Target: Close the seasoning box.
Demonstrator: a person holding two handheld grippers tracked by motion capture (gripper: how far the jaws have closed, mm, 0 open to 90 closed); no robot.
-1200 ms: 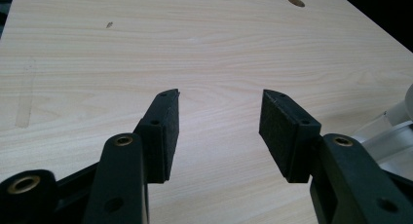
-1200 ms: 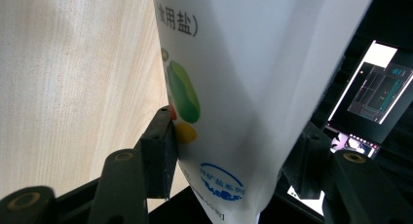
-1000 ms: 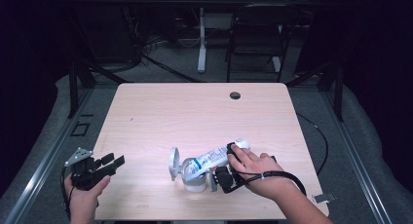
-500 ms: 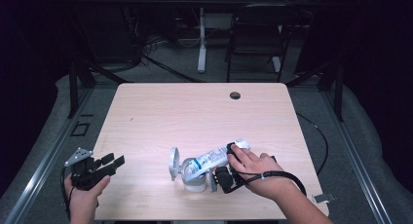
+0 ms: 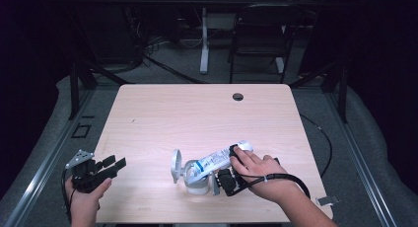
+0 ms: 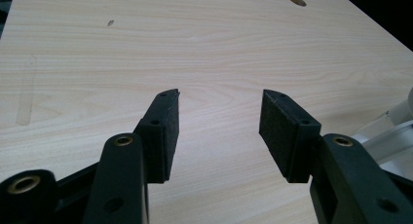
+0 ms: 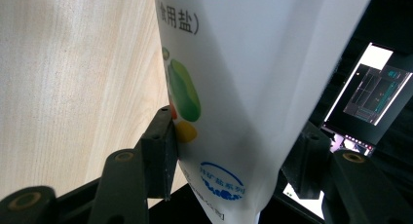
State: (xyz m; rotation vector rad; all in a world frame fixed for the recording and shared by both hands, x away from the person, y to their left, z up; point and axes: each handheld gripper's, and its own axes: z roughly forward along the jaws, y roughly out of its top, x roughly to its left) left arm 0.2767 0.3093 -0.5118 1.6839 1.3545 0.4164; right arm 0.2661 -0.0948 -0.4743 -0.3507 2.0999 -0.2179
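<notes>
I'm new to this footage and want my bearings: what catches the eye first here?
The white salt bag near the table's front edge, clamped in the right gripper and tilted over a white holder. In the right gripper view the bag sits between the jaws. At the front left corner, the left gripper is open, holding nothing.

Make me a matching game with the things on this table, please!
Things:
1. salt bag
2. left gripper
3. white holder
4. round hole

Descriptions:
A. open, nothing between its jaws
B. near the table's far edge
C. clamped in the right gripper
D. stands under the bag's lower end

Pairs: 1-C, 2-A, 3-D, 4-B
</notes>
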